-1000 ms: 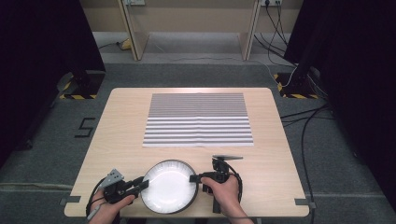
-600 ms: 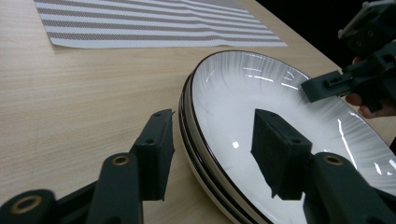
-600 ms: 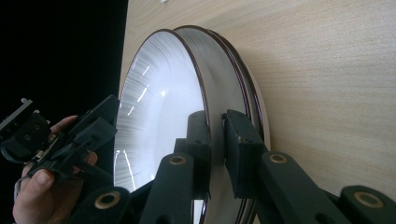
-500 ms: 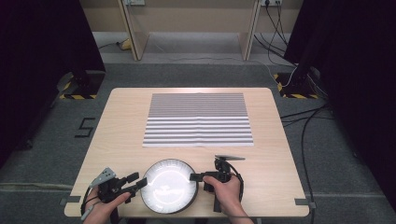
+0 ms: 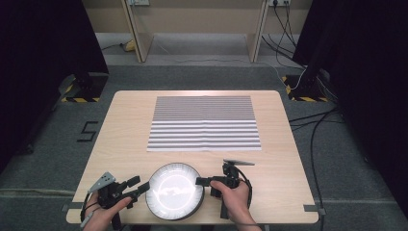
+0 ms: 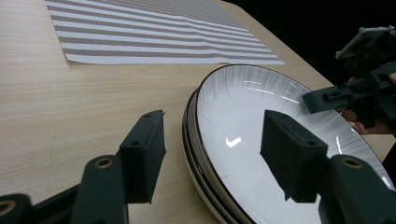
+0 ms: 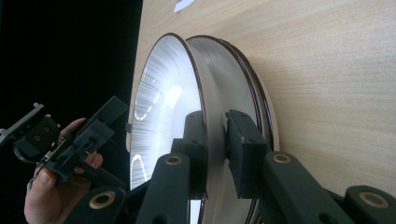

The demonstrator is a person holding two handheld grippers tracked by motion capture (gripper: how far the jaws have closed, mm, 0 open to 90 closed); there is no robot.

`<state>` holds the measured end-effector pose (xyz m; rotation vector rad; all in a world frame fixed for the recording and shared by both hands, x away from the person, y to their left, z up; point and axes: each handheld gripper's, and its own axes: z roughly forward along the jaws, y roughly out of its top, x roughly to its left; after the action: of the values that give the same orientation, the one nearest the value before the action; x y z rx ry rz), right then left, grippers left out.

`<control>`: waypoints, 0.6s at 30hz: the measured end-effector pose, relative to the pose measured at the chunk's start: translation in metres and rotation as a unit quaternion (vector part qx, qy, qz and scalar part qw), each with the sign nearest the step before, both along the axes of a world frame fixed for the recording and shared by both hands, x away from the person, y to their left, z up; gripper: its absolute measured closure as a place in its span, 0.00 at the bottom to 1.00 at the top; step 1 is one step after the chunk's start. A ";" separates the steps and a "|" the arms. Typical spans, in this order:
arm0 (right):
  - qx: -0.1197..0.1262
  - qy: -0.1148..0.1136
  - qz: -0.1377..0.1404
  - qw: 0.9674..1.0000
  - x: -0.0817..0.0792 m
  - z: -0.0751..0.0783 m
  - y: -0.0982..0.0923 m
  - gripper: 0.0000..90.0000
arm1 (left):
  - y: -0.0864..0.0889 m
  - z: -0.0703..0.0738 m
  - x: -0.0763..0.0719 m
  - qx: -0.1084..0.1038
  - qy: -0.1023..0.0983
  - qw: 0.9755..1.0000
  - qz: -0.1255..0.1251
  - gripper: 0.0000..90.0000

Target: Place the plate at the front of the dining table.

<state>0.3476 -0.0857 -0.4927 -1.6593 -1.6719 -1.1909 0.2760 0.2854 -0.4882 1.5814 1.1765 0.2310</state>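
The right gripper (image 7: 215, 140) clamps the top plate's (image 5: 174, 188) rim, near the table's (image 5: 120, 125) front edge. The left gripper (image 6: 212, 156) has just been opening; its jaws straddle the rim without touching. Seemingly two plates are stacked, and lifting one-sided could tip the top one or drag the lower.

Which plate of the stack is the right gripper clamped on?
The top plate: the right gripper pinches its rim, lifting it off the lower plates.

Black hand-held gripper (image 5: 130, 189), brass-ringed screws
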 end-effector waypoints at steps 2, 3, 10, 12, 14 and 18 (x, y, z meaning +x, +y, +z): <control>0.000 0.001 -0.001 1.000 0.000 0.001 0.000 0.87 | 0.000 0.000 0.000 0.000 0.000 1.000 0.001 0.43; 0.000 -0.001 -0.003 1.000 -0.001 0.001 -0.001 0.86 | 0.001 0.000 -0.001 -0.003 0.001 1.000 0.004 0.43; -0.001 -0.006 -0.007 1.000 0.000 0.004 -0.002 0.86 | 0.005 0.002 -0.001 -0.008 -0.002 1.000 0.012 0.43; -0.001 -0.005 -0.006 1.000 0.000 0.004 -0.003 0.86 | 0.006 0.002 -0.001 -0.010 -0.003 1.000 0.013 0.43; -0.001 -0.007 -0.005 1.000 0.001 0.006 -0.004 0.86 | 0.007 0.002 -0.001 -0.010 -0.004 1.000 0.016 0.43; 0.005 -0.012 -0.011 1.000 0.002 0.010 -0.004 0.86 | 0.008 0.003 -0.001 -0.015 -0.004 1.000 0.018 0.43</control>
<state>0.3495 -0.0897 -0.4831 -1.6670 -1.6651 -1.2319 0.2753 0.2930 -0.4852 1.5325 1.1971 0.2414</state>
